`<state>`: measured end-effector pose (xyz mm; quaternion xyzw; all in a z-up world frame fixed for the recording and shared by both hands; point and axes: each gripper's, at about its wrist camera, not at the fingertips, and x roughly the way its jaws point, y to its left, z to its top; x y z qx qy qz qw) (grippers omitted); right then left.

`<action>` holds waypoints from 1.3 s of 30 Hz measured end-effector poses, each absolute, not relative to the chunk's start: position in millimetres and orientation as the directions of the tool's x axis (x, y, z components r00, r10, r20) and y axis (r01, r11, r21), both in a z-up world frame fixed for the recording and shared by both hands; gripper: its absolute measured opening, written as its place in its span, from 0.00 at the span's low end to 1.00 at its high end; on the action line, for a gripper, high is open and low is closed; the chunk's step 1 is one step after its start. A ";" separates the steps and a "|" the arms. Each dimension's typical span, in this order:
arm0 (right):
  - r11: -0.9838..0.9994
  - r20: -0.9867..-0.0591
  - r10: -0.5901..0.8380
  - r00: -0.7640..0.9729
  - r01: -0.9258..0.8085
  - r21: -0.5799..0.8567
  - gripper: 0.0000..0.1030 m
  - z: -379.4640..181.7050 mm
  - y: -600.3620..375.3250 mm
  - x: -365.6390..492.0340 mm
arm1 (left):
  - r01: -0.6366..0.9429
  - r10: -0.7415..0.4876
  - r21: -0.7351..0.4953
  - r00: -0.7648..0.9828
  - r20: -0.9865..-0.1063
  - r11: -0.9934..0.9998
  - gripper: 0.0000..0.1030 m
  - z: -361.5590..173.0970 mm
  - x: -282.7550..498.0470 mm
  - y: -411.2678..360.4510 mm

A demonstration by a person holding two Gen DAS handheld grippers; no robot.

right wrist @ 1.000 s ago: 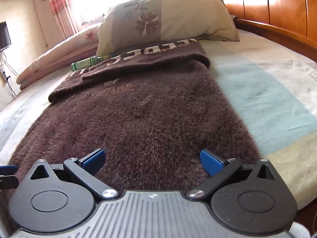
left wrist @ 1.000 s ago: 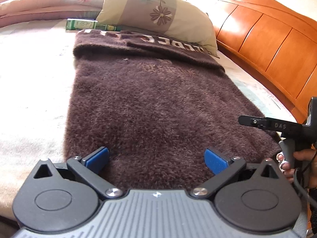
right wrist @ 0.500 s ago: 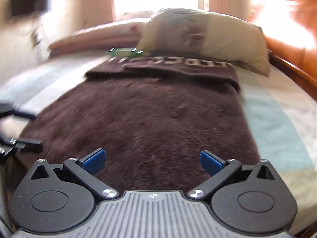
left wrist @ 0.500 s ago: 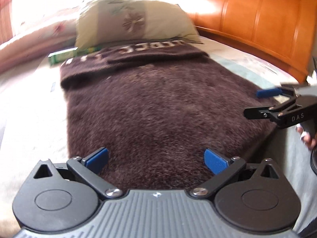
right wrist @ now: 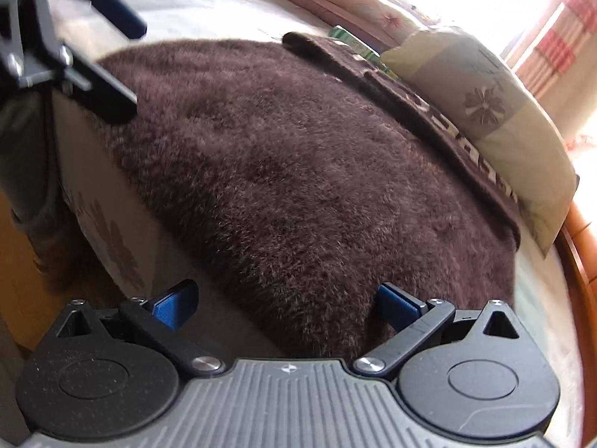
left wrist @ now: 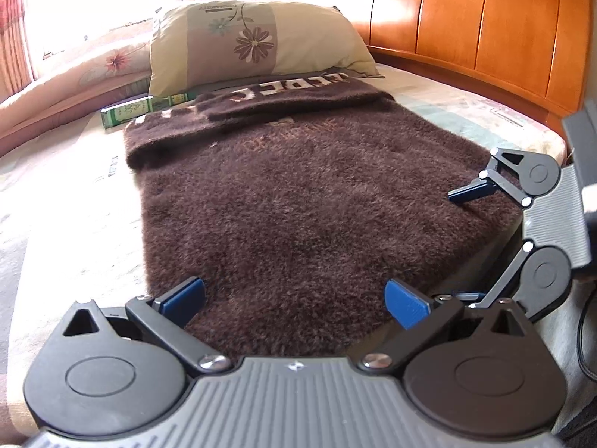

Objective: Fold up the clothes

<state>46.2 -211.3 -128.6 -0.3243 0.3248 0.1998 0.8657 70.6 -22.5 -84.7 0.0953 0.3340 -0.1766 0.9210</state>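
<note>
My left gripper (left wrist: 294, 300) hangs over the near edge of the brown fuzzy garment (left wrist: 298, 201), its blue fingers spread wide with nothing between them. The garment lies flat on the bed (left wrist: 56, 201), its far end folded over just in front of a flowered pillow (left wrist: 253, 41), with white lettering showing on the fold. My right gripper (right wrist: 287, 304) sits at the garment's near right corner, fingers likewise spread, one over the bed's edge. A green box (left wrist: 130, 112) lies beside the pillow. A wooden headboard (left wrist: 485, 26) runs along the right.
</note>
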 end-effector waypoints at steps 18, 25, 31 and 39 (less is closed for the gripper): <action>0.768 -0.522 0.209 0.827 -0.469 -0.435 1.00 -82.3 -220.6 40.0 | 0.559 -0.307 0.177 0.661 -0.685 0.810 0.99 -99.8 68.6 -75.0; 0.764 -0.556 0.222 0.801 -0.497 -0.411 1.00 -84.5 -222.7 41.4 | 0.542 -0.227 0.327 0.720 -0.656 0.774 0.99 -104.2 78.3 -81.2; 0.747 -0.610 0.218 0.762 -0.533 -0.398 1.00 -99.6 -223.9 35.5 | 0.542 -0.252 0.296 0.719 -0.647 0.787 0.99 -87.9 90.0 -67.1; 0.764 -0.608 0.258 0.750 -0.544 -0.347 1.00 -86.4 -234.0 24.3 | 0.524 -0.253 0.287 0.733 -0.631 0.802 0.99 -74.0 109.4 -63.9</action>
